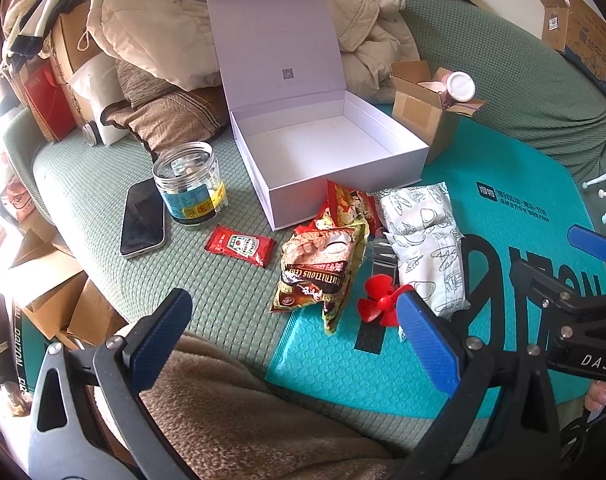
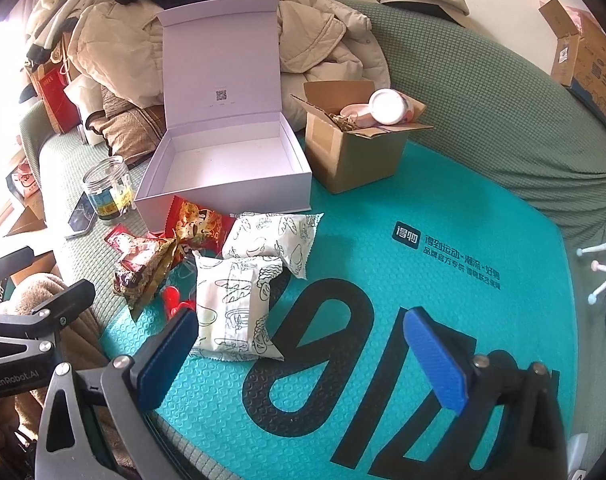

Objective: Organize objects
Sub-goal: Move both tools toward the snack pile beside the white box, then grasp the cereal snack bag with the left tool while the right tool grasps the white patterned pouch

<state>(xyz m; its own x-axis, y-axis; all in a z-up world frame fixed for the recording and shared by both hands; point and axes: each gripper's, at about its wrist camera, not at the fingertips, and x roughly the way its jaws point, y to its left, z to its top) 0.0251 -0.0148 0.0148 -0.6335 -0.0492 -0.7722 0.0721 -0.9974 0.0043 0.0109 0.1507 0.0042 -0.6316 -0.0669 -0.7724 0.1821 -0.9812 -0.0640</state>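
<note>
White box (image 1: 327,160) sits open and empty on your sofa, snack packets (image 1: 423,240) heaped at its front, ahead of both fingers. Your left gripper (image 1: 295,336) and right gripper (image 2: 303,360) are spread, holding nothing.

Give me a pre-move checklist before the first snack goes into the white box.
1. White box lid up, inside bare: ok.
2. Left tool open, holding nothing: ok.
3. Right tool open, holding nothing: ok.
4. Nearest bread packet lies unobstructed beside the right tool's left finger: ok.
5. Snack bags overlap in a pile, not separated: not ok.
6. Red propeller partly hidden behind the left tool's finger; whether free to lift: cannot tell.
</note>
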